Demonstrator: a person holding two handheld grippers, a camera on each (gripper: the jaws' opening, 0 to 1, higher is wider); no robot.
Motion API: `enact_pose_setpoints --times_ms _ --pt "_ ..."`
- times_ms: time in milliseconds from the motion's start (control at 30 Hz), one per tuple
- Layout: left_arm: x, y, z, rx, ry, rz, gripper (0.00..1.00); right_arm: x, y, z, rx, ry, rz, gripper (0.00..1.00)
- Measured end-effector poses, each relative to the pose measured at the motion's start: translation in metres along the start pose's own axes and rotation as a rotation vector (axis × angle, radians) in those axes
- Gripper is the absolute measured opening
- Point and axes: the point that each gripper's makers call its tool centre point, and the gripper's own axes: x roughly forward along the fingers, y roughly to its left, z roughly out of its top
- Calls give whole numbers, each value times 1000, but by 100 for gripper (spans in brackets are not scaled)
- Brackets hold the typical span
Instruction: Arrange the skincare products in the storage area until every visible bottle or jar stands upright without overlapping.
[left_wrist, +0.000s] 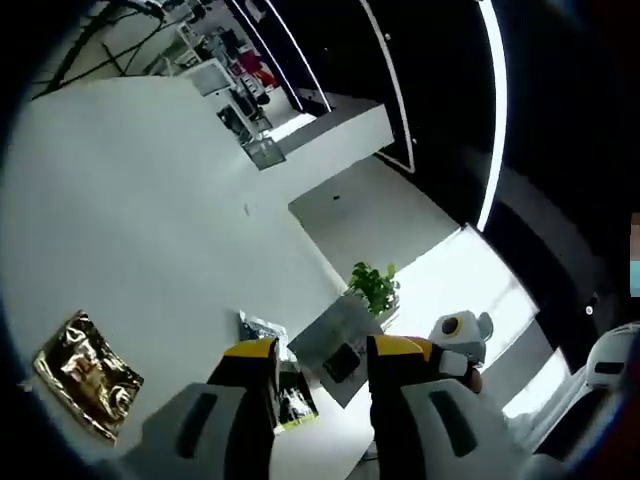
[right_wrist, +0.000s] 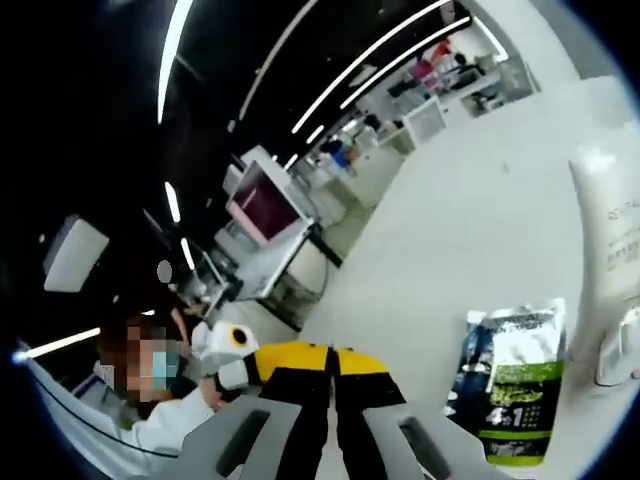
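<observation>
Your left gripper (left_wrist: 322, 362) stands apart above a gold pouch (left_wrist: 86, 374); your right gripper (right_wrist: 333, 364), jaws together, sees a green sachet (right_wrist: 513, 380) and white tube (right_wrist: 612, 230).

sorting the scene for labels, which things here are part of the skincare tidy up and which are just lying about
Part of the job:
- white tube, large at the right edge of the right gripper view
- green and black sachet
- gold foil packet
- small dark packet between the jaws

Just lying about:
- potted plant
- monitor
- white table
</observation>
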Motion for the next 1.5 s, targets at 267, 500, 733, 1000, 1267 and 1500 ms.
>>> enact_pose_setpoints --times_ms 267,500,733,1000,1267,1500 --pt "3 -2 -5 -21 18 6 12 -12 -5 0 63 -40 4 0" --pt "1 2 -4 1 28 26 0 -15 -18 -17 35 15 -42 0" --pt "-1 16 -8 43 77 98 0 -8 -24 -36 -54 87 -84 0" --pt "-7 43 -13 98 132 204 0 6 -34 -56 -108 165 -110 0" --pt "-11 44 -8 104 90 190 1 8 -28 -46 -75 112 -90 0" --pt "-3 35 -24 42 137 115 27 5 -24 -33 -54 69 -71 0"
